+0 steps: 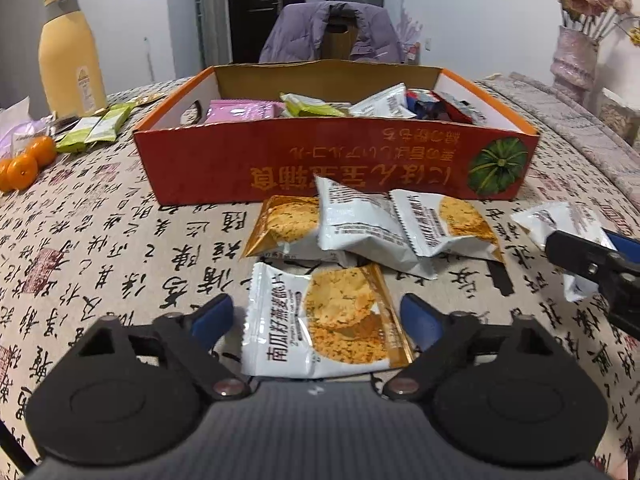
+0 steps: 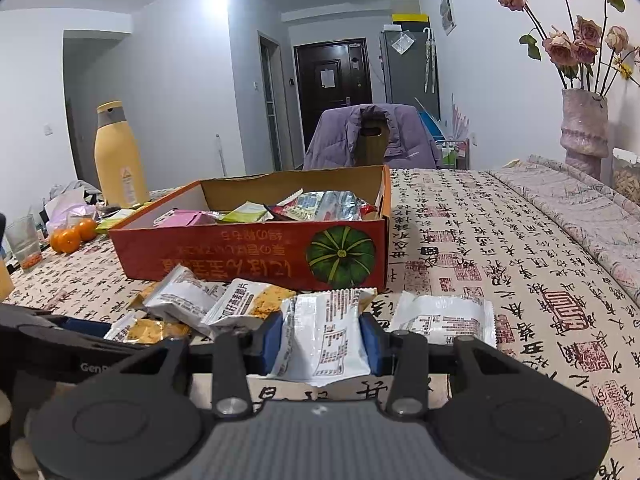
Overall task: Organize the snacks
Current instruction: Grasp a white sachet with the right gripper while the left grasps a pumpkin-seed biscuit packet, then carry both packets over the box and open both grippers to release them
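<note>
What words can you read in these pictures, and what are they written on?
"南瓜籽燕麦脆片": front of the cracker packet between the left gripper's fingers.
"GenR", cut off: left gripper's body, seen from the right wrist.
Orange box: big gold letters, upside down, unreadable.
Tablecloth: brush characters, not readable.
Other packets: print too small.

a low red-orange cardboard box (image 1: pixel 280 164) with a green pumpkin printed on its front sits open on the table, holding pink, green, white and red snack packets. just before it lie loose white-and-orange cracker packets (image 1: pixel 372 224), overlapping. one more (image 1: pixel 320 324) lies face up nearer, and another white packet (image 2: pixel 324 340) stands, perhaps lifted slightly.
</note>
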{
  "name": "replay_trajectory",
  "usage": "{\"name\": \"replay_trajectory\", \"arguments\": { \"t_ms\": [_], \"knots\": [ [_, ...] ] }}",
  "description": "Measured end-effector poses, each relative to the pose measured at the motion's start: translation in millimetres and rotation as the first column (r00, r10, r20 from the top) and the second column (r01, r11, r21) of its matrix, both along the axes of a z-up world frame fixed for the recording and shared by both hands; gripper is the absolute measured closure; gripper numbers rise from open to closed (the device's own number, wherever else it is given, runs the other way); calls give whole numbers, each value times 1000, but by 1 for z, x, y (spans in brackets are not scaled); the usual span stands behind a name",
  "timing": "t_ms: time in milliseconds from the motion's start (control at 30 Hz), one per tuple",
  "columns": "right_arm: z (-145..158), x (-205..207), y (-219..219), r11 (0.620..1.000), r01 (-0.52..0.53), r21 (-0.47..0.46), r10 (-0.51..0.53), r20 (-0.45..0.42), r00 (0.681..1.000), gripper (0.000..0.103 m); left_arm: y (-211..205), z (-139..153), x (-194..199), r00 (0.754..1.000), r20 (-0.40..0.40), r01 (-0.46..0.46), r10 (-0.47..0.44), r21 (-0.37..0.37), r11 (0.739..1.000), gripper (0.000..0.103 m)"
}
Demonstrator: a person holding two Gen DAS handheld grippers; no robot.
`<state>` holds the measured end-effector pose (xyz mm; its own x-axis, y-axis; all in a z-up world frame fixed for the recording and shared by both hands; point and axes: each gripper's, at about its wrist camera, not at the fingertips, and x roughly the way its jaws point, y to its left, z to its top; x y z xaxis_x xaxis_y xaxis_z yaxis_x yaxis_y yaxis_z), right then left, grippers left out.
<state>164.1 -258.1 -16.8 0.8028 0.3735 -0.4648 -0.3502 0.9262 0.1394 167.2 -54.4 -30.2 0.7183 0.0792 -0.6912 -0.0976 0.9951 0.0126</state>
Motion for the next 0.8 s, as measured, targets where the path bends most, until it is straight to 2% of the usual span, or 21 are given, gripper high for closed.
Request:
{"name": "replay_trajectory", "arguments": {
  "t_ms": [67,267,467,567,800],
  "knots": [
    [0,-2,1,1000,-2,-1,2,3,1000,62,-2,1,-3,1000,8,15,-15,1,1000,27],
    [1,-5,4,1000,-9,-5,9,6,1000,62,-2,3,-11,999,21,43,-43,-3,999,43],
    [4,-8,4,1000,-8,-6,8,14,1000,62,4,6,-19,998,28,63,-62,-28,998,52],
    [6,-9,5,1000,-9,-6,9,19,1000,62,9,8,-23,996,38,77,-75,-61,995,52],
    [10,-12,5,1000,-11,-6,11,34,999,62,12,18,-33,991,83,109,-103,-67,992,53]
  ]
}}
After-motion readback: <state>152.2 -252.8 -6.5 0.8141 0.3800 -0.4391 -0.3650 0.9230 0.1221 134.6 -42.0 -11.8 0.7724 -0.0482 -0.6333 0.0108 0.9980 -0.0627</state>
